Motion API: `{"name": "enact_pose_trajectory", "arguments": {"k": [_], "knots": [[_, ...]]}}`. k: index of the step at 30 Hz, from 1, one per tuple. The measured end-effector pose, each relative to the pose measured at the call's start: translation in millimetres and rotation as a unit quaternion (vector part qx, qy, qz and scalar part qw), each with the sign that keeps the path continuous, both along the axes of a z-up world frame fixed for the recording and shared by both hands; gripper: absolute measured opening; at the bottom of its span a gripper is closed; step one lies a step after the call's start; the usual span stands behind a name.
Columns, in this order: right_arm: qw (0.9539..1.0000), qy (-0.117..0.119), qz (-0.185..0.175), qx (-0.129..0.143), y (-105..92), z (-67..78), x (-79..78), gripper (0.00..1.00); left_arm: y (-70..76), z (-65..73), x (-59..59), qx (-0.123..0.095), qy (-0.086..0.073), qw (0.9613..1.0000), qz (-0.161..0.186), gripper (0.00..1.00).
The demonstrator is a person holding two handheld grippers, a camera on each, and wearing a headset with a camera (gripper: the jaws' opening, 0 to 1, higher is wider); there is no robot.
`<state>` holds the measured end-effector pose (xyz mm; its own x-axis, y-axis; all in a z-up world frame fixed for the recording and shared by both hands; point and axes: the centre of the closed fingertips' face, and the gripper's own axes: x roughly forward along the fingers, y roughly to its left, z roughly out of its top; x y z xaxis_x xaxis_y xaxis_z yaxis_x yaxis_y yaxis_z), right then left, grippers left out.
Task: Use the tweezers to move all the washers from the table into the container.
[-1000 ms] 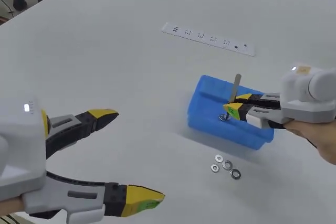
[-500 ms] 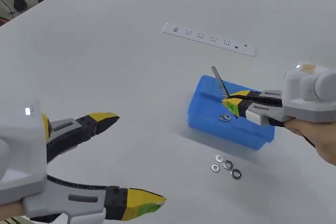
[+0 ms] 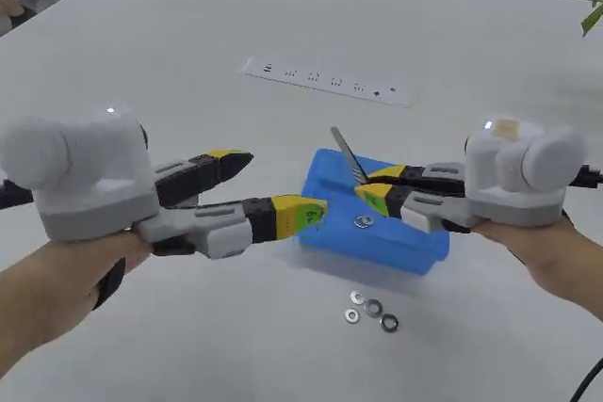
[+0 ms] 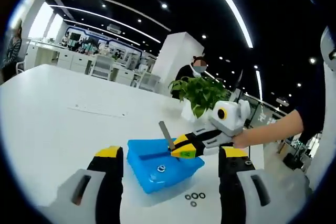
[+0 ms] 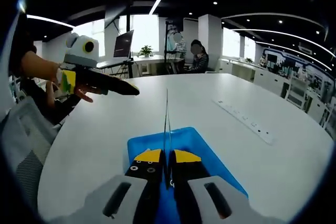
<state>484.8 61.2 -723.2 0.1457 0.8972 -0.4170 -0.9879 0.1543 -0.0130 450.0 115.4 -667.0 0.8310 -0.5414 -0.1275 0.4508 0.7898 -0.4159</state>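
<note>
Washers (image 3: 370,309) lie in a tight cluster of four on the white counter (image 3: 170,63), low in the centre of the head view and just below the blue container (image 3: 396,247). A fifth washer (image 3: 363,222) rests on the container's floor, so the job looks about one piece in. The right hand-held gripper (image 3: 372,187) has its jaws pinched tight on the tweezers (image 3: 347,153). They slant from the jaws toward the upper left of that frame, above the container, and I see no washer at their free end. This reads as the pose just after a drop, with the tool lifted clear of the tray. The left hand-held gripper (image 3: 278,185) is spread wide and carries nothing. Its nearer jaw tip sits at the container's left edge, probably to steady the tray, though contact cannot be judged. A white power strip (image 3: 325,80) lies well apart, higher in the frame. The left gripper view gives a side-on look: the container sits between its two jaw tips, with the single washer inside, the four loose ones at lower right, and the tweezers poking up from the other gripper. The right gripper view turns the tweezers edge-on, a thin line rising at centre from between the closed yellow tips, which confirms a firm, centred grip. The washers are too small to pick out there.
</note>
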Motion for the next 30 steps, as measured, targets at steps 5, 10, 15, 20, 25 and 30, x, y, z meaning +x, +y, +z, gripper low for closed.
{"name": "enact_pose_trajectory", "arguments": {"k": [5, 10, 15, 20, 25, 30], "knots": [[0.9999, -0.002, 0.016, 0.000, -3.7, 2.5, -3.6, 0.07, -18.4, -3.1, 32.5, -0.006, -0.005, 0.9998, -0.020, 0.70], [0.9997, -0.002, 0.023, 0.002, -5.8, 2.0, -3.4, 0.07, -31.4, -3.4, 43.6, -0.003, -0.008, 0.9986, -0.051, 0.55], [0.9996, 0.001, 0.028, 0.005, -6.1, 1.3, -3.7, 0.07, -42.0, -4.1, 42.7, 0.017, -0.013, 0.9953, -0.094, 0.36], [0.9994, 0.005, 0.033, 0.008, -7.8, 0.0, -1.6, 0.07, -47.1, -2.8, 43.4, 0.033, -0.020, 0.9924, -0.117, 0.27], [0.9993, 0.006, 0.036, 0.007, -10.3, -0.4, -0.6, 0.07, -51.2, -4.0, 40.8, 0.057, -0.024, 0.9879, -0.142, 0.24], [0.9991, 0.007, 0.041, 0.006, -10.6, -0.8, -2.4, 0.07, -54.8, -6.9, 38.1, 0.082, -0.028, 0.9829, -0.162, 0.20]]}}
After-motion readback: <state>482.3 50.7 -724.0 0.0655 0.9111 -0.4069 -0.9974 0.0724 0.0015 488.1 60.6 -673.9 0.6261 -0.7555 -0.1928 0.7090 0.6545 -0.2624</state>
